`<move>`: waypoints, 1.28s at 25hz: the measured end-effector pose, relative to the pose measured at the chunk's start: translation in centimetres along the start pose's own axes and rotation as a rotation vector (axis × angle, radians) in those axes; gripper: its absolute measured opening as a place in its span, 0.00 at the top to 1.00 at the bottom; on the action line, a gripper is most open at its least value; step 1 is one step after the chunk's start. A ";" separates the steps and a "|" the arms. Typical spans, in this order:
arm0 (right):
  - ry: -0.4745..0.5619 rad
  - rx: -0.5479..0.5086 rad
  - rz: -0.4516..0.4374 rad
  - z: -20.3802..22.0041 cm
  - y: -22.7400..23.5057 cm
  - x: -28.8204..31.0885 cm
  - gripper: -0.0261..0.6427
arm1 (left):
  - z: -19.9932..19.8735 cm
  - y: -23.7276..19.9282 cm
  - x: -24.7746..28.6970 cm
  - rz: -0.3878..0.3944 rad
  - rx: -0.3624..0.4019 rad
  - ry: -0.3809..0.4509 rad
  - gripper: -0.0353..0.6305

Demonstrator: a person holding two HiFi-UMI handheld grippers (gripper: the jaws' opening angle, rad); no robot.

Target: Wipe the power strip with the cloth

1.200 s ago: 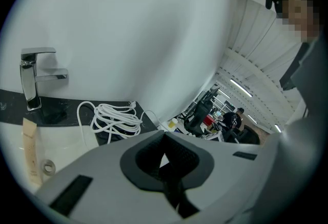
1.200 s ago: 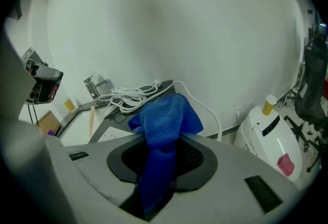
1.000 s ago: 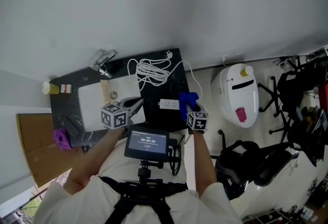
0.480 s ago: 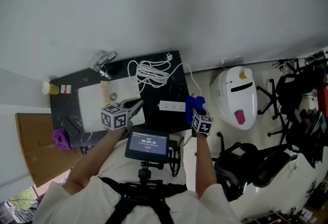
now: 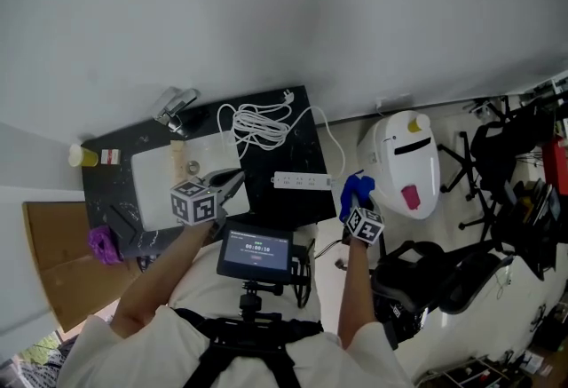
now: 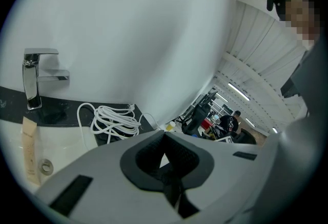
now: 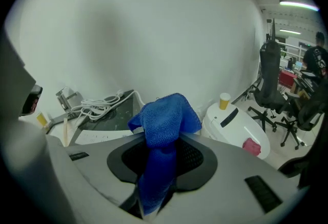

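Pinched in the right gripper's (image 5: pixel 358 207) closed jaws, the limp blue microfibre cloth (image 7: pixel 164 125) sits right of the light, rigid white plastic power strip (image 5: pixel 300 181) mid-frame, whose end the closed, empty left gripper (image 5: pixel 234 183) might steady.

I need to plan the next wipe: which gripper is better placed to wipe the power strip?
Right. The right gripper is shut on the blue cloth, just off the end of the power strip; the left gripper is shut and holds nothing.
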State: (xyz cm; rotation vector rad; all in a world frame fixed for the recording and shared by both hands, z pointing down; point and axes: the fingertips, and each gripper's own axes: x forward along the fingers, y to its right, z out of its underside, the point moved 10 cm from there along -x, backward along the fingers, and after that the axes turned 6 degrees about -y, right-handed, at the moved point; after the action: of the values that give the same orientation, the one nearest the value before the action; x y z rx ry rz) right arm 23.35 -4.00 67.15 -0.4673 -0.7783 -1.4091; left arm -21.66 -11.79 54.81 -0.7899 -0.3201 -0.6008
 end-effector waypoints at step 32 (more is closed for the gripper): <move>0.406 -0.076 -0.394 -5.9 -0.4 -22.7 0.80 | 5.8 13.5 -0.3 -0.006 -0.014 0.117 0.93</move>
State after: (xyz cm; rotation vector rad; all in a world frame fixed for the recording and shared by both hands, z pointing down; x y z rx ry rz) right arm 24.57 7.43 46.75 -0.0742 -0.5003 -1.8319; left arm -13.88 0.03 50.92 -0.7637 -0.2117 -0.6531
